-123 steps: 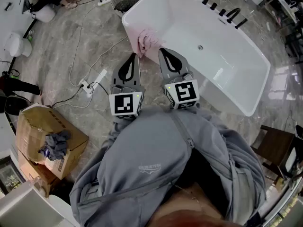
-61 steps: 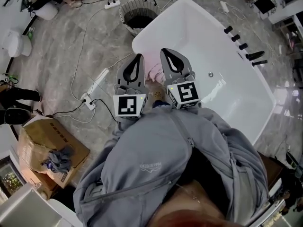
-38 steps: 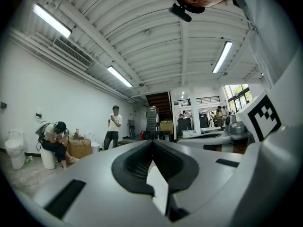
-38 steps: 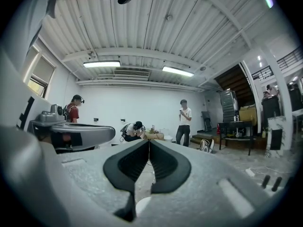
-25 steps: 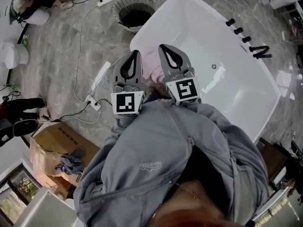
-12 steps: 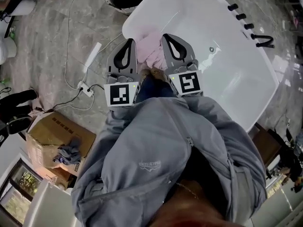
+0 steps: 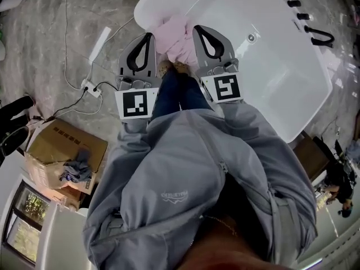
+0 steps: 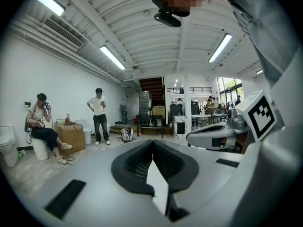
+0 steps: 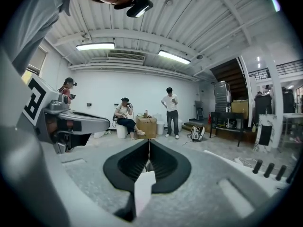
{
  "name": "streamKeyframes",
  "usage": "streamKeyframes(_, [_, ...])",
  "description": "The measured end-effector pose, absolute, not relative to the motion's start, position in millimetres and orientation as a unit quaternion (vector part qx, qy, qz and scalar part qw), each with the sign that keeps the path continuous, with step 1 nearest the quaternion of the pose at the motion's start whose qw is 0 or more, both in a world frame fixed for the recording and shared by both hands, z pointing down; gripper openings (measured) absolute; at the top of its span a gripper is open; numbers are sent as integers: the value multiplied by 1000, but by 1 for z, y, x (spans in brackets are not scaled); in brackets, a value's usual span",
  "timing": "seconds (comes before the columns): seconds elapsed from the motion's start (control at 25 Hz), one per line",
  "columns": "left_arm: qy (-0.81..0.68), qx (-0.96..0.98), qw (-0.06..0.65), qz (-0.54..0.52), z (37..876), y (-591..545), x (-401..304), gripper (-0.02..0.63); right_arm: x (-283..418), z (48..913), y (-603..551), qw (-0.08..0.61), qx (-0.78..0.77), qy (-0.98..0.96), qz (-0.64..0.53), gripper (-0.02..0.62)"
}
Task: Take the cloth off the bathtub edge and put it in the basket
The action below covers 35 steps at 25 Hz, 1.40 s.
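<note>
Beside cloth [image 7: 178, 37]: L gripper [image 7: 148, 36], R gripper [image 7: 197, 29] closed (empty)

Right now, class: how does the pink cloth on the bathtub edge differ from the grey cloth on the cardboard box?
The pink cloth is pale pink; the grey cloth is dull grey. The pink cloth drapes the bathtub rim; the grey cloth lies on the cardboard box. The pink cloth shows between the left gripper and right gripper; the grey cloth is away from both. Both lie crumpled.
</note>
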<state>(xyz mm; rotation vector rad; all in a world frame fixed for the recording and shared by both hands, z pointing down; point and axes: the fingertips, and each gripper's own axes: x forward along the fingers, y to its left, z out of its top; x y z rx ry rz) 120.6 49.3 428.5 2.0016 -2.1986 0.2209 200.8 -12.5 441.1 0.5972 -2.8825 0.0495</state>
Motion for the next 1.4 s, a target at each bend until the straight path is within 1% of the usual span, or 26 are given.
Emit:
streamKeyframes(0.52, [-714, 687, 100, 97, 509, 36, 129, 6, 214, 524, -14, 148, 181, -972, 11, 5])
streamKeyframes(0.8, [-708, 689, 128, 91, 552, 38, 131, 6, 217, 573, -8, 183, 169, -968, 20, 5])
streamKeyframes(1.0, [-699, 692, 140, 110, 586, 40, 134, 6, 221, 607, -3, 215, 162, -963, 16, 5])
streamKeyframes(1.4, [-687, 691, 184, 130, 647, 49, 140, 8, 231, 663, 6, 264, 153, -951, 44, 5])
